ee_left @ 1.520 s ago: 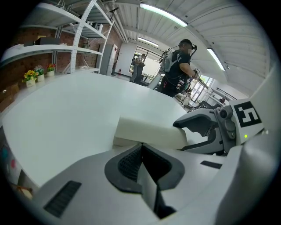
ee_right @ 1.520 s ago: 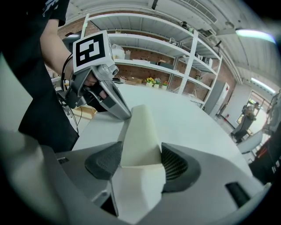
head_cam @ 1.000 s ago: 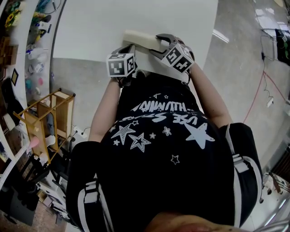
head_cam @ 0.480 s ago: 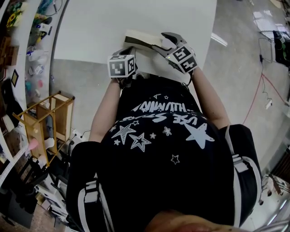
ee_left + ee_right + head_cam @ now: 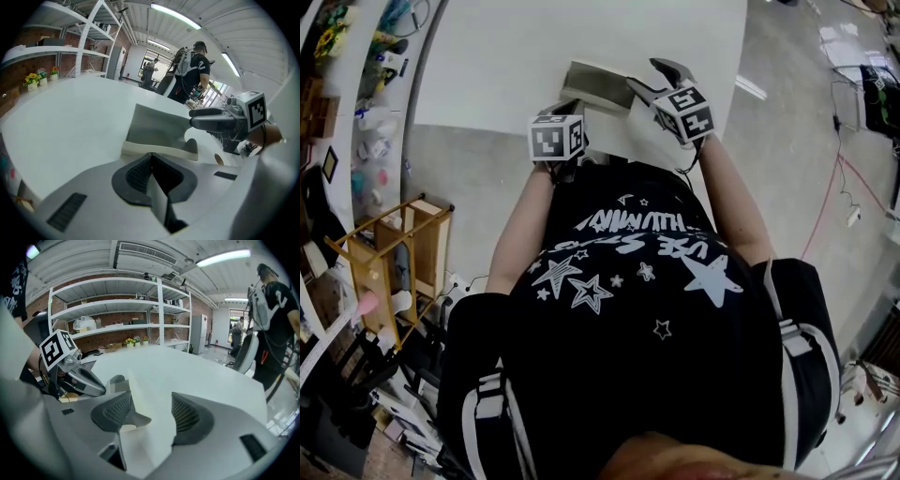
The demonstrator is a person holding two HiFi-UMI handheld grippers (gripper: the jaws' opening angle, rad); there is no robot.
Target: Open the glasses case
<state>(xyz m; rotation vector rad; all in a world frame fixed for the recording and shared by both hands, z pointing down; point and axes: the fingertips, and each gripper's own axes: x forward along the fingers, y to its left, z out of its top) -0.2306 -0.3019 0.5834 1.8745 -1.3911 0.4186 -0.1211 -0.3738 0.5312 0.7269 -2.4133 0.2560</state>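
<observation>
The cream glasses case [image 5: 594,86] lies on the white table [image 5: 497,56] near its front edge, with its lid tipped up and the grey lining [image 5: 157,125] showing. My left gripper [image 5: 570,106] is shut on the front rim of the case's base [image 5: 159,151]. At the case's right end my right gripper [image 5: 649,77] is shut on the raised lid [image 5: 150,427], whose cream flap fills the space between the pads. In the left gripper view the right gripper [image 5: 199,121] hangs just above the lid's notched end.
The table's front edge runs just below the case, with the holder's body against it. A wooden rack [image 5: 394,244] stands on the floor at the left. Beyond the table are shelves [image 5: 122,310] and a person in black [image 5: 192,70].
The lid has swung up from shut to open. My right gripper rose and moved farther over the table with the lid's end. The left gripper stayed on the base.
</observation>
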